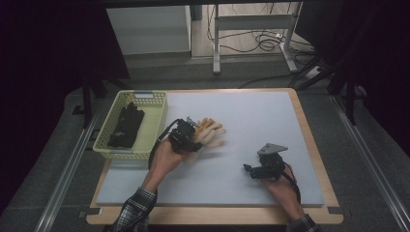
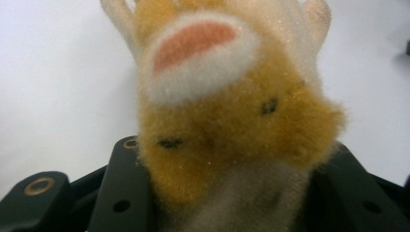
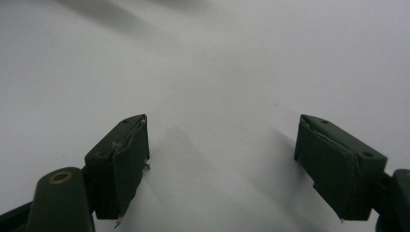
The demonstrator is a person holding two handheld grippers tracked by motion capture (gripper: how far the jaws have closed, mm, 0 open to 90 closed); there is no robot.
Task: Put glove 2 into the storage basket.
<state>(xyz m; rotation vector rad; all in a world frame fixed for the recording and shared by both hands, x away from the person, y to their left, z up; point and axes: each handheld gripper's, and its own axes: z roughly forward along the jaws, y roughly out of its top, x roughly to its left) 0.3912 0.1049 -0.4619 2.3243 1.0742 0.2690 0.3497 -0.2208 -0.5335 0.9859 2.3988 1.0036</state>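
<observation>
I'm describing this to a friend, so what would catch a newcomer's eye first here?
The fuzzy orange-and-cream glove, gripped in the left tool near the middle of the mat. Next, the yellow basket at the mat's left edge with a black glove inside. The right tool rests open at the right.

A board (image 1: 309, 130) lies on the floor with a mat (image 1: 251, 116) covering most of its top. At the mat's far left corner sits a basket (image 1: 157, 104), and a dark glove (image 1: 124, 126) lies inside it. Just right of the basket, a plush glove (image 1: 209, 131) is clamped in the left gripper (image 1: 186, 137), lifted off the mat. The right gripper (image 1: 263, 166) rests well apart, toward the mat's near right. Behind the board stand table legs (image 1: 216, 43) among loose cables (image 1: 263, 41).
</observation>
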